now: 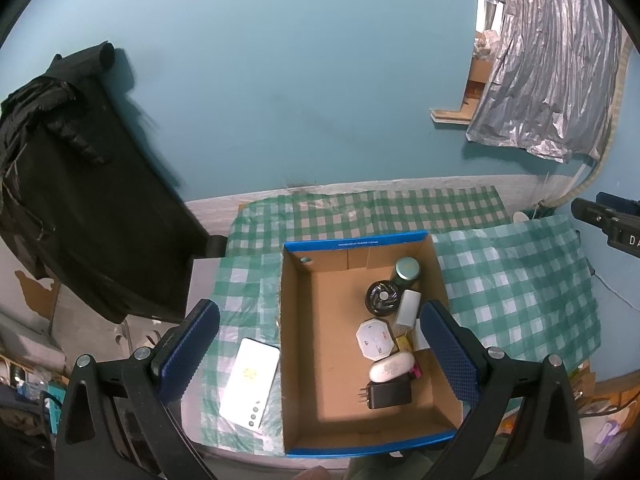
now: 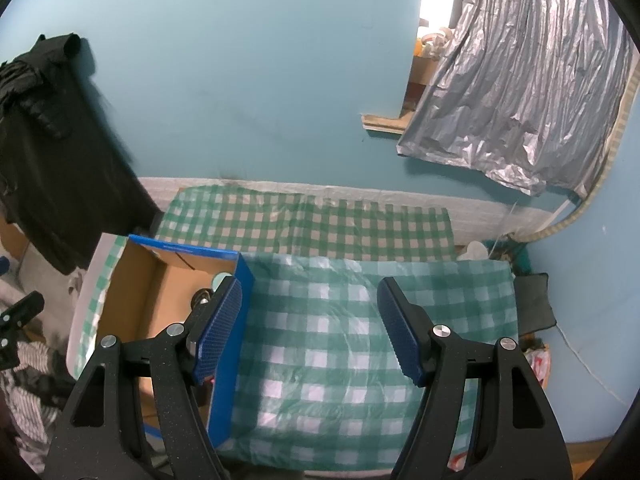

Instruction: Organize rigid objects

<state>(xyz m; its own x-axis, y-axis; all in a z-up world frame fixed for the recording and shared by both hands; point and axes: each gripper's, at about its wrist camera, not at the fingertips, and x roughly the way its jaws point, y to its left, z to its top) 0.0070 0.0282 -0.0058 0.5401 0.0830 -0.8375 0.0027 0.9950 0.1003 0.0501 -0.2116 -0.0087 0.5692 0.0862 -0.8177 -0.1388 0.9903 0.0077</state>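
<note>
A blue-edged cardboard box sits on the green checked tablecloth. It holds several items: a green jar, a black round fan, a white octagonal plug, a white oval case and a black charger. A white phone lies on the cloth left of the box. My left gripper is open and empty above the box. My right gripper is open and empty over bare cloth, right of the box.
A black garment hangs at the left against the teal wall. A silver curtain hangs at the upper right. The right gripper shows at the right edge of the left wrist view. Clutter lies on the floor around the table.
</note>
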